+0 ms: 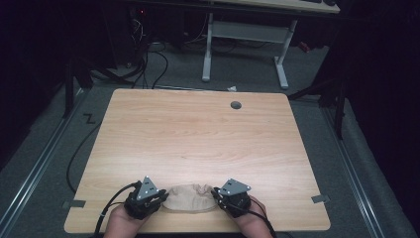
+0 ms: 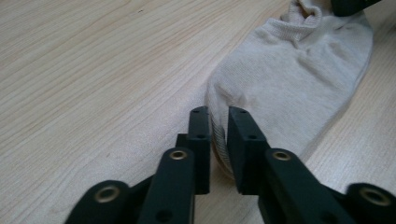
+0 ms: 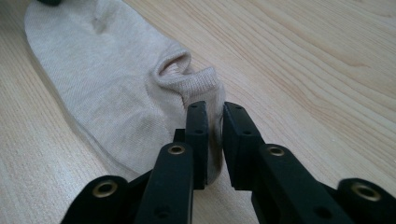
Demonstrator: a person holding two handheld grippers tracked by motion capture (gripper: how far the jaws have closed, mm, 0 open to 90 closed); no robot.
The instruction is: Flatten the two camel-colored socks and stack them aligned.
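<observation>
Left gripper (image 2: 218, 126) jaws stand narrowly apart around the sock's (image 2: 299, 79) toe edge, fabric between them with slack. Right gripper (image 3: 214, 122) jaws likewise straddle the cuff end. The sock lies flat between both grippers on the surface (image 1: 198, 134), apparently so each end can be taken or let go.

Beige sock (image 1: 190, 197) flat at near edge of wooden table (image 1: 198, 134), between left gripper (image 1: 159, 199) and right gripper (image 1: 218, 195) (one at each end).
</observation>
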